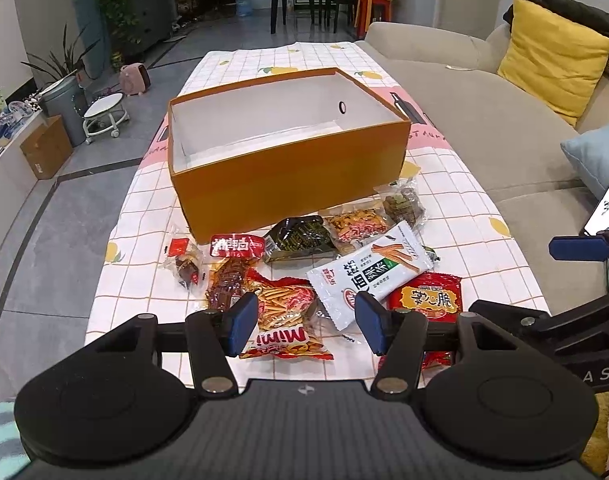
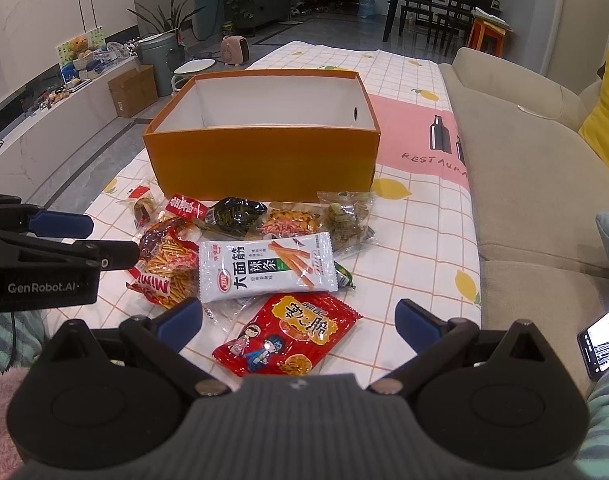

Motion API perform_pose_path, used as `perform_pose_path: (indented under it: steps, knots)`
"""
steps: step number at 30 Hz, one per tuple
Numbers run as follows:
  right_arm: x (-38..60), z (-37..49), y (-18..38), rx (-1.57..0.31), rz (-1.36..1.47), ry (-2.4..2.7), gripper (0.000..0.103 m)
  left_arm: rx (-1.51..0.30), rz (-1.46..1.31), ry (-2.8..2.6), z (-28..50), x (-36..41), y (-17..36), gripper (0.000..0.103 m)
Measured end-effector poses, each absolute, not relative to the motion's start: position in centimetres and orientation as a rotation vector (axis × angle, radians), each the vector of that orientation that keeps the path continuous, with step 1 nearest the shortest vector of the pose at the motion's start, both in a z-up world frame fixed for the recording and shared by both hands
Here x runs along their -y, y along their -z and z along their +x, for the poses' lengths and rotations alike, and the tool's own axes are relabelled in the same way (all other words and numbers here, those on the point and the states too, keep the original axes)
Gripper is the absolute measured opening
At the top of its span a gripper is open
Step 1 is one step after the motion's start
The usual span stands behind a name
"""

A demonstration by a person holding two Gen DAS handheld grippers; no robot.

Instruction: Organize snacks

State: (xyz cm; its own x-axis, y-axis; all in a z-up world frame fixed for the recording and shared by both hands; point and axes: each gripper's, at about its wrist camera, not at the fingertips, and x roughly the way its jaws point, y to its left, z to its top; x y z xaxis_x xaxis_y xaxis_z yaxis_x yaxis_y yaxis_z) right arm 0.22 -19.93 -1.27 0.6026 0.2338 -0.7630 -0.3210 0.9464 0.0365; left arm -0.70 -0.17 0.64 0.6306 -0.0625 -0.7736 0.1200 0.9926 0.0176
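An open orange box (image 1: 288,176) (image 2: 264,160), white inside and with nothing in it, stands on the table. Several snack packs lie in front of it: a red Mimi pack (image 1: 284,320) (image 2: 168,268), a white spicy-strip pack (image 1: 368,272) (image 2: 264,268), a red crisp pack (image 1: 428,296) (image 2: 288,336), a black pack (image 1: 300,238) (image 2: 234,212) and small clear packs. My left gripper (image 1: 306,326) is open above the Mimi pack. My right gripper (image 2: 300,320) is open above the red crisp pack. Both hold nothing.
The table wears a checked cloth with lemons (image 1: 444,184). A beige sofa (image 1: 484,128) (image 2: 524,184) runs along the right side, with a yellow cushion (image 1: 552,60). A phone (image 2: 602,340) lies at the right. Floor with a bin and stool (image 1: 104,112) is on the left.
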Motion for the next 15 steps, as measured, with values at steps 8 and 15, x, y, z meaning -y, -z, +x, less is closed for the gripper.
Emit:
perform_pose_path:
  steps: [8,15]
  knots:
    - [20.12,0.29,1.25,-0.868,-0.111,-0.319,0.099,-0.887,0.068,0.102,-0.75,0.04,-0.49,0.066]
    - [20.06,0.28,1.25,-0.869,-0.111,-0.317,0.099,-0.887,0.065,0.107,-0.76,-0.05,-0.48,0.066]
